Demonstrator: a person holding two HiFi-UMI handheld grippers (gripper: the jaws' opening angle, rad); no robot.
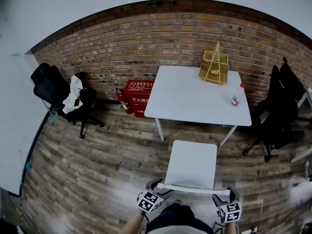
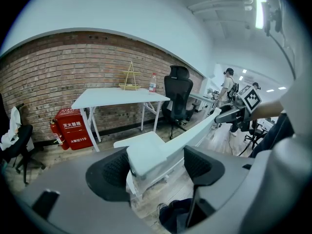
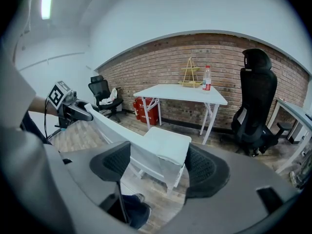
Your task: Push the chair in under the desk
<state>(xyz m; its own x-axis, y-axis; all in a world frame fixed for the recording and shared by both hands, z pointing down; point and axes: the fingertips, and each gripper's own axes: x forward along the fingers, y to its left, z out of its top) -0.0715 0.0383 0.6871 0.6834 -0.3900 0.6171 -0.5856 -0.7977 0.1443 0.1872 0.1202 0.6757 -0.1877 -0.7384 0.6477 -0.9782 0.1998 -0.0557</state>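
A white desk [image 1: 195, 99] was seen straight ahead of both grippers, against a brick wall [image 1: 161, 38]. Between desk and grippers stood the white chair [image 1: 192, 165], its seat front just short of the desk's near edge and lined up between the two near desk legs [image 1: 159, 129]. The left gripper [image 2: 156, 167] was closed on the left end of the backrest, which filled its wide-set jaws; the right gripper [image 3: 158, 167] was clamped likewise on the right end. A black office chair [image 1: 278, 111] was seen off to the right, another [image 1: 58, 94] far left. A red box [image 1: 139, 97] lay beyond the desk's left corner; a wire rack [image 1: 214, 67] and a bottle [image 1: 235, 99] were set on the desktop.
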